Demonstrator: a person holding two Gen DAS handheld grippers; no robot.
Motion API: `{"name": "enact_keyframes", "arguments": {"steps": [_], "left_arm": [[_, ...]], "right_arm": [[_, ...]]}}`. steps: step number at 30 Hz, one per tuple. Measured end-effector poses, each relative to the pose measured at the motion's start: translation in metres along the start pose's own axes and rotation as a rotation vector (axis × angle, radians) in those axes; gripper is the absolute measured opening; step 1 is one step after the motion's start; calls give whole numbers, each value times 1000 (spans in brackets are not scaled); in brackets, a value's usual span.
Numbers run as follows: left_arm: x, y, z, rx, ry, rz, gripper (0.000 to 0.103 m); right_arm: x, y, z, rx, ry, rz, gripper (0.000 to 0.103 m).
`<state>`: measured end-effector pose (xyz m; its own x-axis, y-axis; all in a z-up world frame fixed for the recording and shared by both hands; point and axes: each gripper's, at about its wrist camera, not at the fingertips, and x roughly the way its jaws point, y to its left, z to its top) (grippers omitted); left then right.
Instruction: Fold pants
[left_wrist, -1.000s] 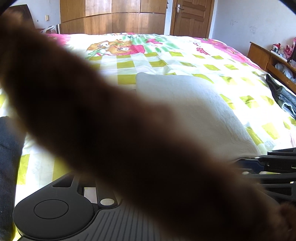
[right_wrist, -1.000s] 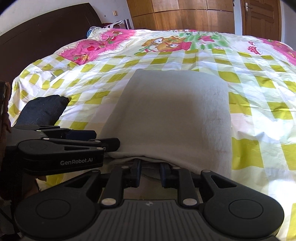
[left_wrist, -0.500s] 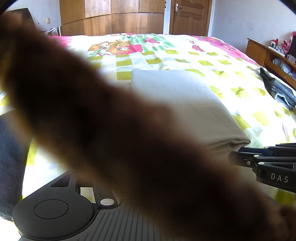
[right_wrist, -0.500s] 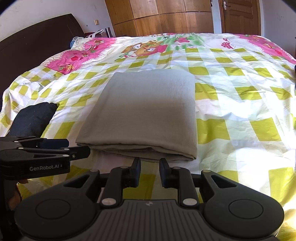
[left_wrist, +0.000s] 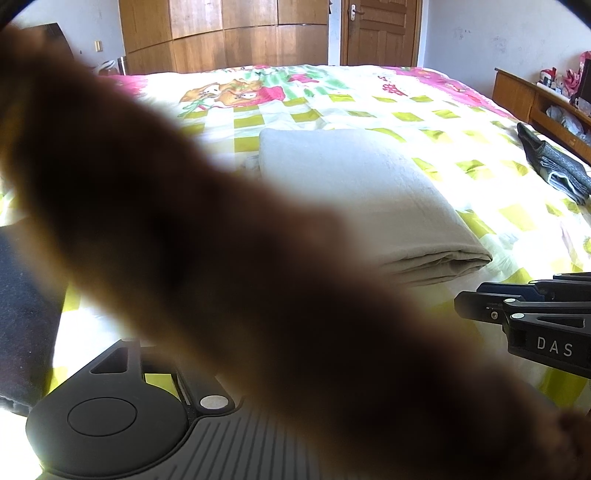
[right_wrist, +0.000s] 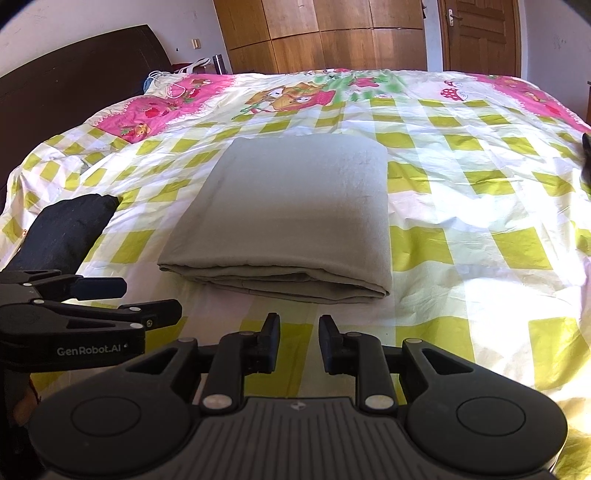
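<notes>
Because the grey pants (right_wrist: 291, 218) lie folded on the bed (right_wrist: 480, 229), the right gripper (right_wrist: 295, 339), slightly parted and empty, risks snagging the near edge; the left gripper's (right_wrist: 125, 302) jaw state cannot be determined.

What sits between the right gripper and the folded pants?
Nothing visible. Only bare bedspread lies between the open right gripper and the near edge of the pants. The left gripper is off to the side, clear of that gap.
</notes>
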<state>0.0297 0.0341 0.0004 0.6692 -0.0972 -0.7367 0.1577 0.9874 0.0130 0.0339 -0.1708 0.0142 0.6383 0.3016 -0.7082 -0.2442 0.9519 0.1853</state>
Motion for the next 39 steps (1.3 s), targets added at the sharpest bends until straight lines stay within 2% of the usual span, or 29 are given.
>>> {"name": "enact_keyframes", "arguments": {"steps": [12,22,31,39], "left_arm": [[-4,-2,-4,-9,-6,4,77],[-7,1,-6,-41,-18,3,88],[-5,-9,-8,-1,-10,22,91],[-3,-6,-9,-22,-1,17,94]], "right_arm": [[-2,2,-3,-11,-2,0,40],[-4,3,-5,-19,-6,-12,42],[-3,3,-6,-27,2,-7,43],[-2,4,-6,-29,6,-3,44]]}}
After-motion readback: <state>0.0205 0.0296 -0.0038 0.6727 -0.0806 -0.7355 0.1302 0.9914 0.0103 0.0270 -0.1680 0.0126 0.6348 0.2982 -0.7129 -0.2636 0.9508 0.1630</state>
